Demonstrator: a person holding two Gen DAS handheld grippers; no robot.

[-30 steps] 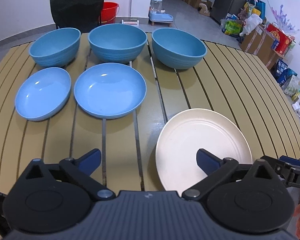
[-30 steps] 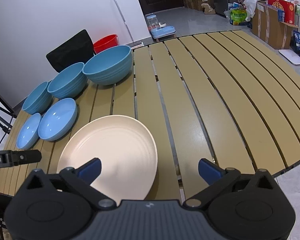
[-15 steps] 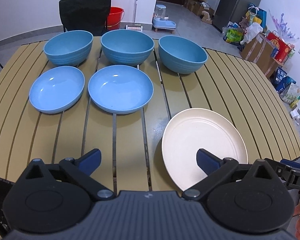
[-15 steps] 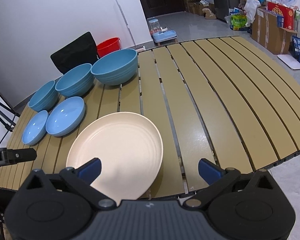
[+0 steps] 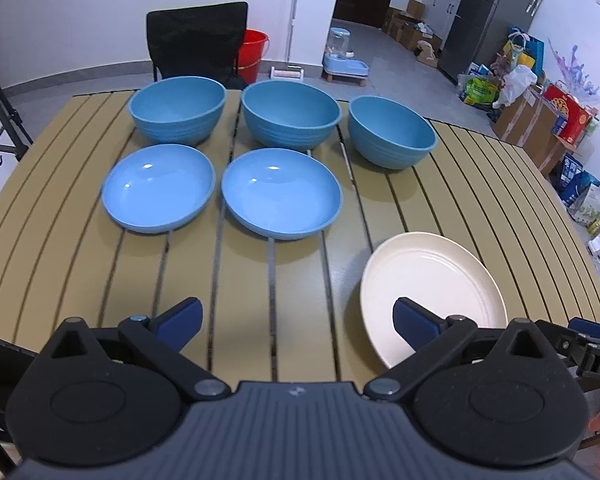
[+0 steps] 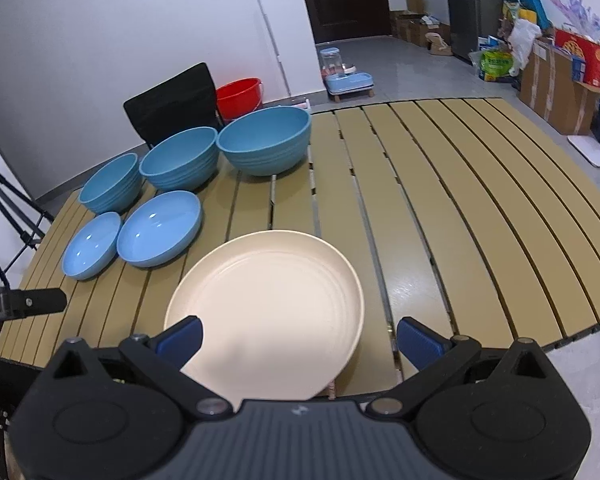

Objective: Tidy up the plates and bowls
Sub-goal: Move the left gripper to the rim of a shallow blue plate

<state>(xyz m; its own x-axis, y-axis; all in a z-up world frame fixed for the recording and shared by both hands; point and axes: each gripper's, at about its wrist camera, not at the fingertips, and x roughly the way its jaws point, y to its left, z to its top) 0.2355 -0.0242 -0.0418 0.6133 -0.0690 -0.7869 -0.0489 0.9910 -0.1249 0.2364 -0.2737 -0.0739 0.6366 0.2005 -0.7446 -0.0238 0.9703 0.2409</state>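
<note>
Our right gripper has its blue-padded fingers spread wide and empty, poised low over the near edge of the round cream plastic plate, one pad above the plate's near-left rim and the other over bare slats to its right. Our left gripper is likewise open and holding nothing, its fingers above the slatted olive-tan tabletop, the right-hand pad overlapping the cream plate's near-left edge in view. Over the last second both cameras have pulled back and risen a little, so the dishes sit smaller and farther off than before, while nothing on the tabletop has shifted. Beyond the plate lie two shallow light-blue dishes side by side, the left shallow blue dish and the right shallow blue dish, and behind them a row of three deep blue ribbed bowls: the left deep blue bowl, the middle deep blue bowl and the right deep blue bowl, all apart from one another. We judge the sorting has not really begun: nothing is stacked, and the retreat reads as us lining up a first grasp, most likely of the cream plate nearest the right fingers.
</note>
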